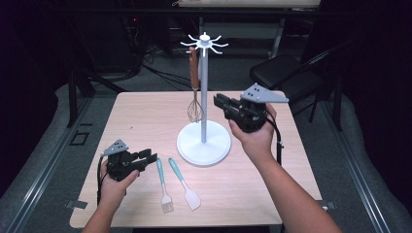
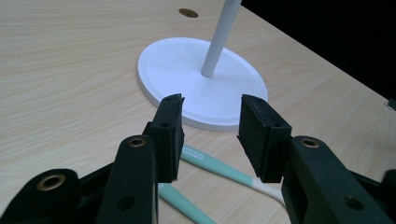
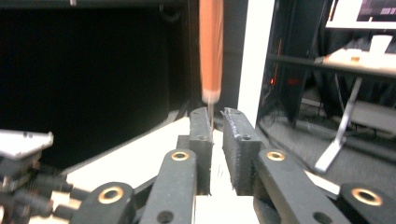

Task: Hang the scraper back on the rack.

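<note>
On stand [image 1: 203, 144]: 1 whisk [image 1: 195, 92] hanging | right gripper [image 1: 219, 103] fingers narrowly apart, empty | left gripper [image 1: 149, 158] fingers wide, empty

My left tool [image 1: 145, 159] and my right tool [image 1: 222, 105] are matte black, each with two blocky jaws faced in ribbed black pads [image 2: 261, 135]. Brass-ringed pivot holes dot the jaw arms. A grey three-cornered plate [image 1: 263, 95] tops each body, and a black cable [image 1: 100, 180] trails behind. My forearms are bare, no sleeves.
</note>
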{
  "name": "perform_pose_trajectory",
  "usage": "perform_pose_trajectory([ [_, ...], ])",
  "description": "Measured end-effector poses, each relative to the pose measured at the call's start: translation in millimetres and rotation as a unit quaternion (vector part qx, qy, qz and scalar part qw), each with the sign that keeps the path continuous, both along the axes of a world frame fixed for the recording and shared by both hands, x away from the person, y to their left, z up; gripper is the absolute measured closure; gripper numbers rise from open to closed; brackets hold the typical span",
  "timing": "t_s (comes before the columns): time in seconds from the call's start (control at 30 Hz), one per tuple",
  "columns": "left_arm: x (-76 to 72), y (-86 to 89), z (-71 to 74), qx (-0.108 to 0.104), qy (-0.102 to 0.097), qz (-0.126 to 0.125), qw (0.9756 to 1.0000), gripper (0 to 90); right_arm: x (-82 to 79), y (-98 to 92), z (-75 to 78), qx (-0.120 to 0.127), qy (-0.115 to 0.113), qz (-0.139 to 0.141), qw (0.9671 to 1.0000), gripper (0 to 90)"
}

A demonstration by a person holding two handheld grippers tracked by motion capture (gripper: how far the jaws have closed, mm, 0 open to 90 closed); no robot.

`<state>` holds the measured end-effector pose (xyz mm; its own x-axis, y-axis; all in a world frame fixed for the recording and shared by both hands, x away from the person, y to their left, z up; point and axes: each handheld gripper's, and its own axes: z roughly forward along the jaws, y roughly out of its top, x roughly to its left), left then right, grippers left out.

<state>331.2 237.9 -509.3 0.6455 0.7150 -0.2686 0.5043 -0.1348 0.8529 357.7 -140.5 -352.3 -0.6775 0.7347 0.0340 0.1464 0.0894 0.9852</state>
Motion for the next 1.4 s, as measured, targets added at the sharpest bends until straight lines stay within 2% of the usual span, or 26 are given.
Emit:
perform_pose_trajectory([
  [0.13,0.3,0.2,-1.4,0.002,0.002,0.004,1.0,59.6,-13.4,-3.2,-28.4,-0.006,0.017,0.0,0.9998,79.7],
  [0.2,0.5,0.4,-2.0,0.003,0.002,0.004,1.0,59.6,-20.9,-5.8,-42.6,0.0,0.026,0.0,0.9997,79.3],
  [0.37,0.3,0.8,-2.3,0.008,0.004,0.005,1.0,59.6,-39.3,-11.5,-79.8,-0.002,0.038,0.0,0.9993,75.8],
  [0.43,0.1,1.2,-2.5,0.007,0.006,0.005,0.9999,59.6,-45.3,-13.9,-94.9,-0.014,0.046,-0.002,0.9988,74.5],
  [0.57,0.4,1.4,-3.7,0.005,0.006,0.008,0.9999,59.5,-50.8,-15.7,-125.4,-0.039,0.094,-0.002,0.9948,70.7],
  [0.7,0.6,1.4,-4.1,0.006,0.006,0.009,0.9999,59.3,-52.4,-13.4,-151.6,-0.076,0.14,-0.004,0.9873,66.6],
  [0.73,0.9,1.6,-4.2,0.008,0.007,0.009,0.9999,59.2,-52.2,-12.8,-156.5,-0.092,0.152,-0.004,0.9841,66.6],
  [0.83,1.2,1.7,-5.1,0.008,0.009,0.009,0.9999,59.0,-51.7,-7.7,-170.2,-0.118,0.185,-0.005,0.9755,66.2],
  [0.87,1.3,2.0,-5.3,0.007,0.01,0.009,0.9999,59.0,-51.5,-6.0,-174.4,-0.13,0.201,-0.009,0.9709,66.8],
  [0.93,1.4,2.2,-5.9,0.006,0.012,0.011,0.9999,58.9,-51.2,-0.7,-183.9,-0.138,0.23,-0.015,0.9633,67.2],
  [1.0,1.9,2.7,-6.5,0.008,0.012,0.011,0.9998,58.9,-49.5,4.9,-191.9,-0.153,0.257,-0.017,0.9541,67.5],
  [1.07,2.4,2.7,-7.4,0.008,0.015,0.012,0.9998,58.9,-46.6,12.6,-198.7,-0.158,0.291,-0.013,0.9435,67.5],
  [1.1,2.6,2.8,-7.9,0.008,0.016,0.013,0.9998,58.9,-45.3,16.8,-201.1,-0.16,0.299,-0.012,0.9405,67.5],
  [1.2,3.1,2.9,-9.2,0.009,0.021,0.014,0.9996,58.8,-42.3,33.0,-204.8,-0.167,0.308,-0.007,0.9368,67.5],
  [1.23,3.3,2.7,-9.8,0.009,0.022,0.016,0.9996,58.8,-41.6,39.3,-205.6,-0.168,0.306,-0.007,0.9373,67.5],
  [1.4,4.5,2.2,-12.8,0.012,0.032,0.021,0.9992,58.6,-36.6,68.5,-206.7,-0.181,0.308,0.021,0.9338,67.7],
])
